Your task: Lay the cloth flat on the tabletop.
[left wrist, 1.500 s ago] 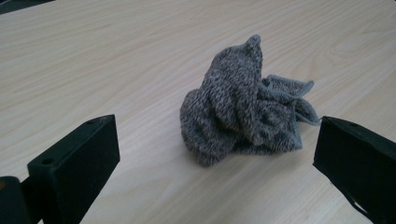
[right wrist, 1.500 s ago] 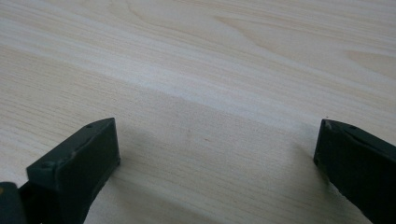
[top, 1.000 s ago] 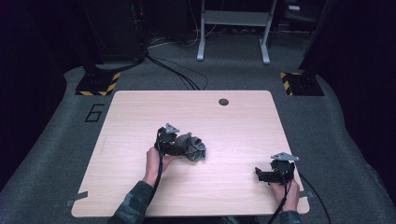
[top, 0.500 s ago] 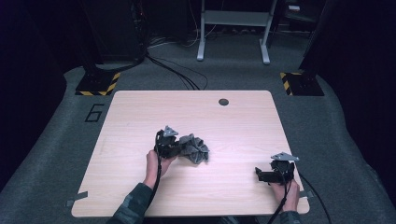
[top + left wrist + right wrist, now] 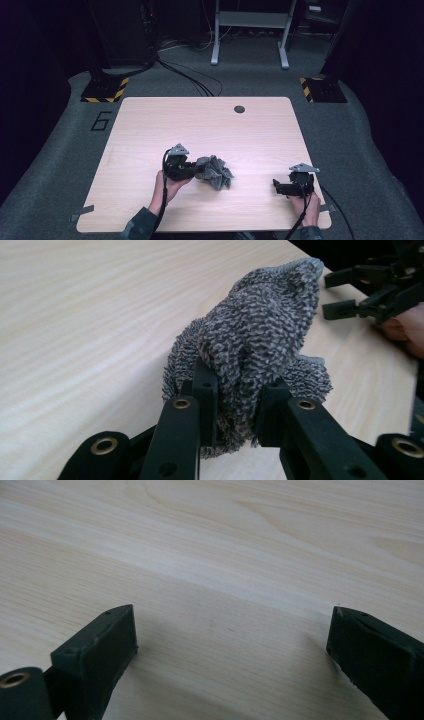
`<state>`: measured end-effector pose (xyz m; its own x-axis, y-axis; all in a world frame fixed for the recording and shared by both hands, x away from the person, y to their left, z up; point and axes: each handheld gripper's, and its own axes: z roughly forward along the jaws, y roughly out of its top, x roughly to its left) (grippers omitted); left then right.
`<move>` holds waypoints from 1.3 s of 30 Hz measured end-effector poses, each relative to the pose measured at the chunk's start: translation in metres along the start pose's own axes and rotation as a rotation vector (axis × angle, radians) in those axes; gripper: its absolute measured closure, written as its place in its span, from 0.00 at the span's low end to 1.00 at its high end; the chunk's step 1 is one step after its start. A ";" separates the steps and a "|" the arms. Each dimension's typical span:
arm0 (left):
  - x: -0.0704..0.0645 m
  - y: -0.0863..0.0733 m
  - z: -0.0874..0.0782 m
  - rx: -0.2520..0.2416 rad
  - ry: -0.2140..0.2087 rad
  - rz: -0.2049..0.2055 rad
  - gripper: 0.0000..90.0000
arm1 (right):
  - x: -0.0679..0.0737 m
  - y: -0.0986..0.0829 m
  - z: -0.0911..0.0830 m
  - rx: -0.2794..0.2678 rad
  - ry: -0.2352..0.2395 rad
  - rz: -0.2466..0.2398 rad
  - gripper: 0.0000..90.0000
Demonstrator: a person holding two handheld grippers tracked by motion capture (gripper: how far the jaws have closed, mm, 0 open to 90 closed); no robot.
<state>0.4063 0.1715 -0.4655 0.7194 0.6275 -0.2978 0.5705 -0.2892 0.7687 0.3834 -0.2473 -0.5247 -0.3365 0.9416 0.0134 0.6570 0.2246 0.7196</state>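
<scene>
**A:** What are you holding right now?

**B:** Your left gripper (image 5: 196,170) is pinched tight on the grey fuzzy cloth (image 5: 215,172). In the left gripper view you can see a fold of the cloth (image 5: 260,350) squeezed between the two black jaws. The rest of it sits in a crumpled lump on the wooden table (image 5: 150,130), just past the jaws.

**A:** And your other one?

**B:** Your right gripper (image 5: 276,185) holds nothing. Its jaws stand wide apart, low over bare wood, well to the side of the cloth. In the right gripper view there is just table (image 5: 225,555) between them.

**A:** So what step is this?

**B:** It looks like you have grabbed the cloth and are about to open it up or fold it. That is my guess.

**A:** What comes next?

**B:** I think you need your right gripper to go over to the cloth and pinch a loose edge on the far side from your left gripper. Grab only one layer, not the whole lump.
</scene>
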 end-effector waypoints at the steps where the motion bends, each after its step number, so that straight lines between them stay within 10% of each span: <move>1: 0.002 -0.003 0.002 0.012 0.003 0.001 0.82 | 0.002 0.001 -0.002 -0.005 0.009 -0.004 0.06; 8: 0.009 -0.014 0.001 0.022 0.102 -0.003 0.30 | 0.061 0.032 -0.009 -0.071 0.199 -0.088 0.17; 13: -0.003 -0.015 -0.012 0.006 0.160 0.038 0.27 | 0.096 0.048 -0.005 -0.083 0.276 -0.166 0.24; 20: -0.015 -0.020 -0.010 0.012 0.203 0.042 0.37 | 0.139 0.069 0.012 -0.058 0.363 -0.282 0.46; 27: -0.011 -0.024 0.001 0.047 0.191 0.047 0.83 | 0.151 0.072 0.035 0.008 0.370 -0.325 0.94; 39: 0.023 -0.025 -0.013 0.051 0.195 0.033 0.92 | 0.139 0.069 0.016 -0.044 0.358 -0.282 0.99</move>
<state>0.4031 0.2023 -0.4845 0.6504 0.7438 -0.1540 0.5710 -0.3451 0.7449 0.3929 -0.0969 -0.4845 -0.7149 0.6977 0.0464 0.4798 0.4412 0.7584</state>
